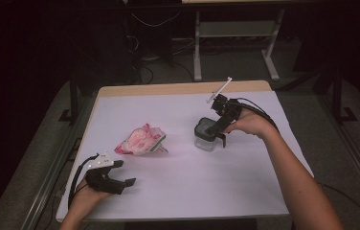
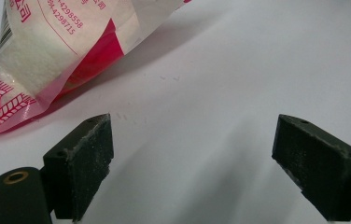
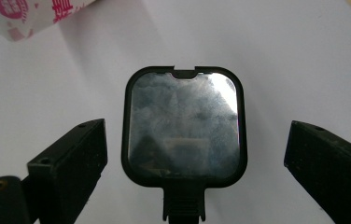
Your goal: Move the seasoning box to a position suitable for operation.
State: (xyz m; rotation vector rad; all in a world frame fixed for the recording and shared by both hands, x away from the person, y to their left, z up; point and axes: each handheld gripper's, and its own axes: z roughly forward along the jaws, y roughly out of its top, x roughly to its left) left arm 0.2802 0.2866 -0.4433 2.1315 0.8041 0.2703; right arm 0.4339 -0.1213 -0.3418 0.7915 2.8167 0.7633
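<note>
A clear square container with a black-rimmed lid [image 1: 207, 134] stands right of the table's middle. In the right gripper view its lid [image 3: 184, 127] lies between the two black jaws, which stand wide on either side without touching it; my right gripper [image 1: 219, 130] is open over it. A pink and white plastic bag [image 1: 141, 140] lies left of centre, and its printed end [image 2: 47, 51] fills the upper left of the left gripper view. My left gripper [image 1: 125, 186] rests near the front left edge, open, with bare table between its jaws.
The white table top [image 1: 183, 182] has a wooden strip along its far edge. Beyond it are table legs and cables on a dark floor. A metal rail runs along the table's left side.
</note>
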